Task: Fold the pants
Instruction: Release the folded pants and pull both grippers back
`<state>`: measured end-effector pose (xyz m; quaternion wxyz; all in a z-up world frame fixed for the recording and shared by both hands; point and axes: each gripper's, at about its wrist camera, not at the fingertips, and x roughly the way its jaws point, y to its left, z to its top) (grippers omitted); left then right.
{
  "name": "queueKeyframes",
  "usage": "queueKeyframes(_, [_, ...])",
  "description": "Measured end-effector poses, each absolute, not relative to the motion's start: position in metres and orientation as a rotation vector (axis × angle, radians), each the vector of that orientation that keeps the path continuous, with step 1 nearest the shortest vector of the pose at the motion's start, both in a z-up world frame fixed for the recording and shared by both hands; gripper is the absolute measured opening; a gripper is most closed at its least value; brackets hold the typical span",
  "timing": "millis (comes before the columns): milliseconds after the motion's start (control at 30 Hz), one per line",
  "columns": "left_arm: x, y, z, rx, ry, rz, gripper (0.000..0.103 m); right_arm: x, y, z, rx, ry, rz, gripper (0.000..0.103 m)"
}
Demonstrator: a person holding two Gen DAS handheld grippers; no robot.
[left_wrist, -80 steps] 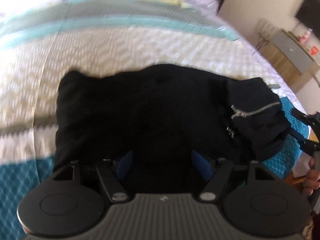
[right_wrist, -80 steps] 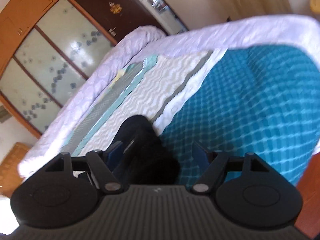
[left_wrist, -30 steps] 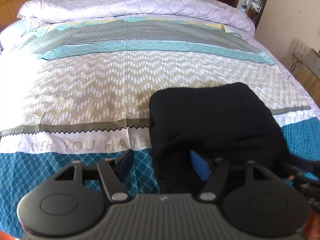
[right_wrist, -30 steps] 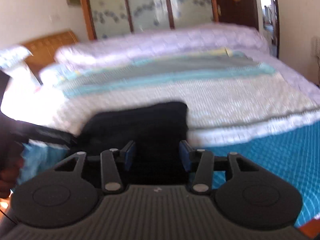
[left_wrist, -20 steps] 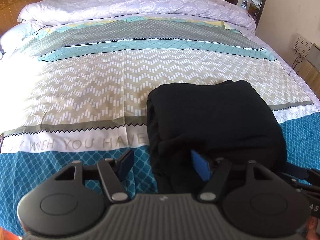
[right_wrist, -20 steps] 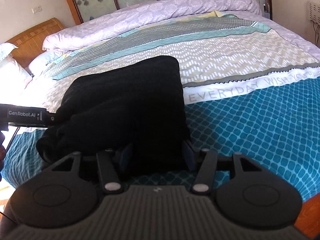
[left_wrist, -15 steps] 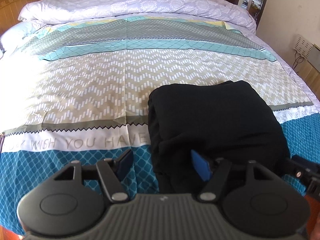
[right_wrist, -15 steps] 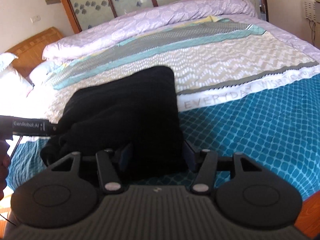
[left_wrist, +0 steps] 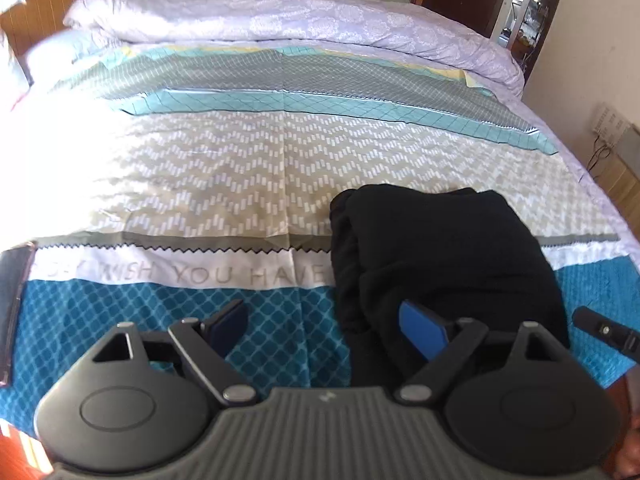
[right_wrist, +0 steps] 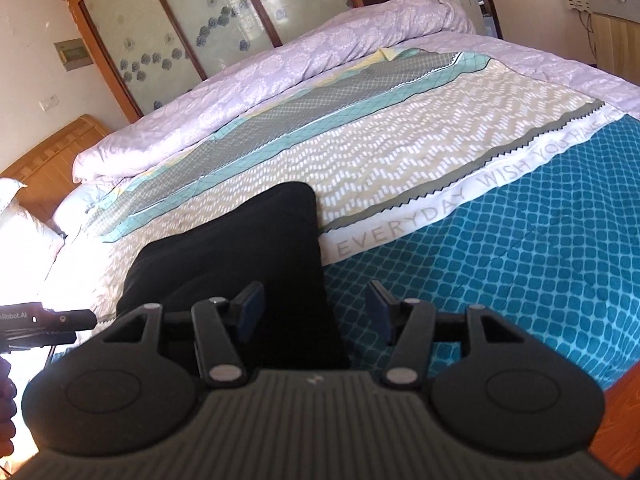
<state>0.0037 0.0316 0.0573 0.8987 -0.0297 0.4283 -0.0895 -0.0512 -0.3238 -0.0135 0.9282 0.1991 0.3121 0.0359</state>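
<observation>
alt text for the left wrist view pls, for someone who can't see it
Folded black pants lie in a compact bundle on a patterned bedspread, seen from just behind the left gripper. Its blue-padded fingers have just been opening and hold nothing. A lilac duvet is rolled up at the far edge of the bed.

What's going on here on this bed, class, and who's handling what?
A person holds a two-finger gripper in each hand over a bed with a patterned cover. The black pants lie on it folded into a compact bundle. The left gripper has just been opening its jaws; they stand wide, the bundle's edge between them but not pinched. The right gripper is open too, poised at the bundle's near corner without pressing it. The folding looks essentially done, with both grippers released.
</observation>
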Motion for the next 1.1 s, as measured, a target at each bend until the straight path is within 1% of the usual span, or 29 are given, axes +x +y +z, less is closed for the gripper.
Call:
queueKeyframes(167, [-0.023,0.022,0.061,0.031,0.851,-0.150,0.085,-0.066,-0.307,-0.016,0.381,0.700,0.140,0.059])
queueKeyframes(333, [-0.044,0.009,0.067,0.097,0.829,-0.134,0.085,-0.085,-0.299,-0.021,0.423,0.759,0.164,0.059])
queueKeyframes(667, [-0.075,-0.006,0.076,0.136,0.801,-0.077,0.086,-0.096,-0.295,-0.017,0.457,0.759,0.203,0.059])
queueKeyframes(833, [-0.088,-0.007,0.074,0.124,0.819,-0.055,0.090,-0.100,-0.286,-0.008,0.446,0.736,0.246,0.063])
queueKeyframes(1100, [-0.106,-0.001,0.076,0.119,0.819,-0.018,0.095,-0.101,-0.281,-0.006,0.538,0.758,0.259,0.064])
